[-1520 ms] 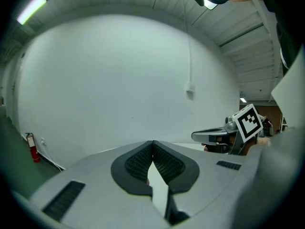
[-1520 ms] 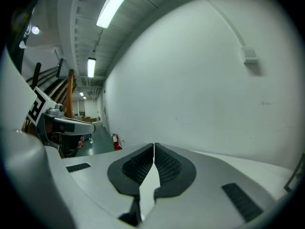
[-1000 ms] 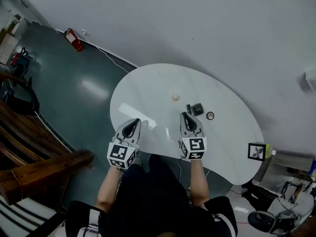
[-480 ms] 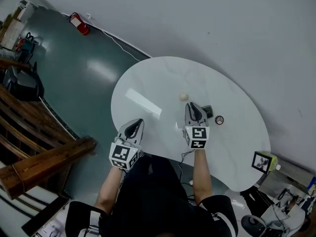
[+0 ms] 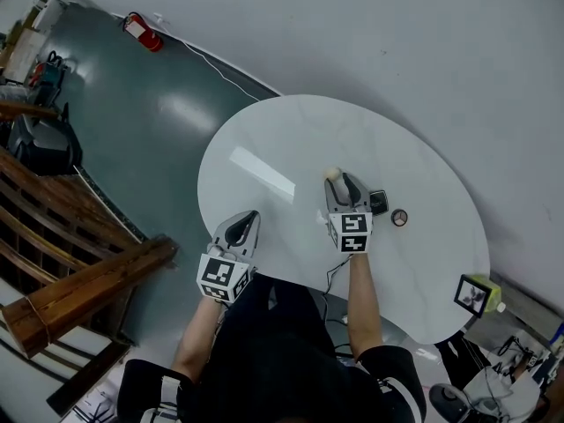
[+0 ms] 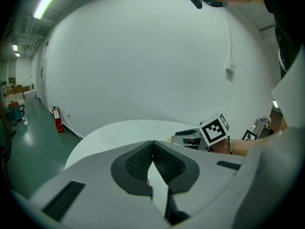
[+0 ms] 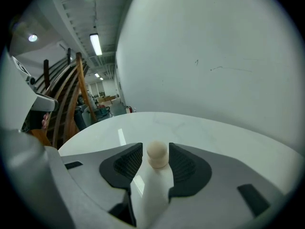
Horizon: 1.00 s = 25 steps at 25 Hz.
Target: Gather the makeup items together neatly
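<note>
Filling the head view, the white table carries everything. The right gripper leans over its middle, jaws just opened partway, the beige makeup sponge standing between the pads, apparently untouched. The left gripper hangs at the near edge, jaws together, empty. A black compact and small round pot lie just beside the right gripper. The sponge pick-up seems in hand; next, a gentle squeeze, then carrying it toward the compact.
</note>
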Available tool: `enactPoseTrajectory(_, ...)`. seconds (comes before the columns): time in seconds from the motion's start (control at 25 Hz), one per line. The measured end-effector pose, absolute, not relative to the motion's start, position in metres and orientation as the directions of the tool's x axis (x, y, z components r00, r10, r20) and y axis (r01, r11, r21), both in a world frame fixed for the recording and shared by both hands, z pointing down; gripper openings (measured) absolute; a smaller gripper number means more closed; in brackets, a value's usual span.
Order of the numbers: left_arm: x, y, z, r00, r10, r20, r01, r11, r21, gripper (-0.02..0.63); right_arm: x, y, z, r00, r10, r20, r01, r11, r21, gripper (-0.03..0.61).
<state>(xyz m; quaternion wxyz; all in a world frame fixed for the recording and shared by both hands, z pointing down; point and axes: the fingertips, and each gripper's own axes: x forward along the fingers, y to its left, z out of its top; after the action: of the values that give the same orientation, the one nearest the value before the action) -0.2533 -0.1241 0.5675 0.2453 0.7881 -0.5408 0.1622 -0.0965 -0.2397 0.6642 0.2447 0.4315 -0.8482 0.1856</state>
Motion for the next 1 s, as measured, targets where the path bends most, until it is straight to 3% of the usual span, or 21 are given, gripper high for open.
enactPoseTrajectory(0.56, -0.263, -0.117, 0.567, 0.352, -0.768, 0.535, -0.936, -0.292, 0.196, 0.017, -0.094, -0.245, 0.661, -0.469, -0.668, 0.577, -0.845, 0.53, -0.073, 0.14)
enactPoseTrajectory(1.0, -0.24, -0.108, 0.546, 0.432, -0.761, 0.484, -0.901, -0.39, 0.192, 0.017, -0.061, -0.205, 0.608, -0.42, -0.753, 0.507, -0.884, 0.467, -0.038, 0.129)
